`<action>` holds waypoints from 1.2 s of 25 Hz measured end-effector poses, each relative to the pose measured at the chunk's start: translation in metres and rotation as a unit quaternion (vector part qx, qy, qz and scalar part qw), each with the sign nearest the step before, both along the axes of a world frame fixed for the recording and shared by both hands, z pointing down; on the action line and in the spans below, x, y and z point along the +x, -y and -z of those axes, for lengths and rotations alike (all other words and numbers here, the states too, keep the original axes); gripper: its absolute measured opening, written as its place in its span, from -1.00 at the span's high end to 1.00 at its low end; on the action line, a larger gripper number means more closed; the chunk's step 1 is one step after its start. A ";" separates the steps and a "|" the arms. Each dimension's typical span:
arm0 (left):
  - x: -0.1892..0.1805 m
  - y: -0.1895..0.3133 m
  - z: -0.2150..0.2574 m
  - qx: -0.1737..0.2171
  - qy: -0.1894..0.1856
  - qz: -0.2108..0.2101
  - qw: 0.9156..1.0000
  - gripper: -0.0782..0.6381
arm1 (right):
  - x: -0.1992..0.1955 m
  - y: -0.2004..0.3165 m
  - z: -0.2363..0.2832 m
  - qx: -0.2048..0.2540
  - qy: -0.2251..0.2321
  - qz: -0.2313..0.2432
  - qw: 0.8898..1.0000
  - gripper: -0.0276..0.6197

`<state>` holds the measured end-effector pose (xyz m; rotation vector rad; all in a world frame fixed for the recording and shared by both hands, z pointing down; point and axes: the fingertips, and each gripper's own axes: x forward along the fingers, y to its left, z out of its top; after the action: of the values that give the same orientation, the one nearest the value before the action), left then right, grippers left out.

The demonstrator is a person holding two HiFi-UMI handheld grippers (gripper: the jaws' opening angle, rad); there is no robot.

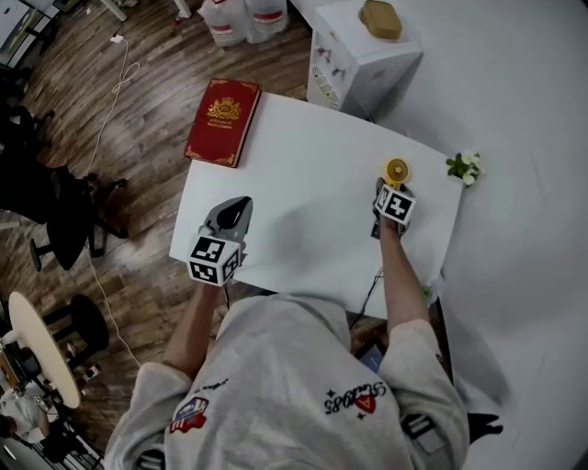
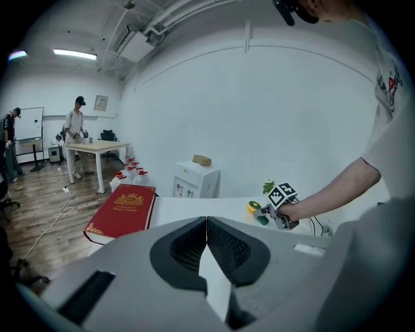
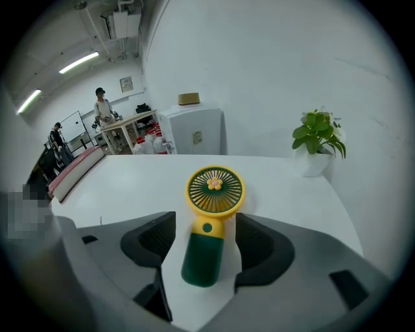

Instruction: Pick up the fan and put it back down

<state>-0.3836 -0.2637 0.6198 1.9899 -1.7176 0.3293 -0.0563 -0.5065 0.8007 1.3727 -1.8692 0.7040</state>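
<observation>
A small hand fan with a yellow round head and a dark green handle lies flat on the white table at its far right. My right gripper hovers right at it, open. In the right gripper view the fan's handle sits between the two pads, with a gap on each side. My left gripper is over the table's near left, far from the fan. Its jaws meet at the tip, shut with nothing in them. The left gripper view shows the fan and the right gripper across the table.
A red book lies on the table's far left corner. A small potted plant stands at the right edge near the fan. Behind the table is a white cabinet with a tan object on top. People stand at a distant table.
</observation>
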 end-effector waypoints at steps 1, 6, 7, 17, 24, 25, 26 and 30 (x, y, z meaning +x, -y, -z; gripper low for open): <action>-0.002 -0.002 -0.002 -0.002 0.000 0.003 1.000 0.77 | -0.001 0.002 -0.003 -0.002 0.000 -0.001 1.000 0.01; -0.007 -0.007 -0.005 -0.007 0.001 0.017 1.000 0.77 | -0.004 0.007 -0.011 -0.004 0.007 -0.013 1.000 0.11; -0.008 -0.007 -0.005 -0.007 0.001 0.018 1.000 0.77 | -0.009 0.010 -0.010 0.005 0.017 -0.010 1.000 0.19; -0.010 -0.009 -0.005 -0.006 0.001 0.017 1.000 0.77 | 0.007 0.002 -0.018 -0.046 0.028 -0.024 0.998 0.35; 0.002 0.000 0.005 0.008 0.004 -0.008 1.000 0.77 | 0.002 -0.004 0.017 -0.002 0.083 -0.015 0.996 0.35; 0.004 0.003 0.008 0.012 0.004 -0.014 1.000 0.77 | 0.000 -0.004 0.026 0.008 0.090 -0.013 0.996 0.35; 0.007 0.007 0.011 0.016 0.004 -0.021 1.000 0.77 | -0.002 -0.005 0.036 0.019 0.095 -0.010 0.995 0.35; 0.021 0.021 0.026 0.034 0.003 -0.051 0.998 0.77 | -0.008 -0.013 0.083 0.067 0.101 0.011 0.993 0.35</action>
<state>-0.3630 -0.2851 0.5937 2.1315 -1.6549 0.3156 -0.0641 -0.4939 0.7181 1.4064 -2.1200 0.7412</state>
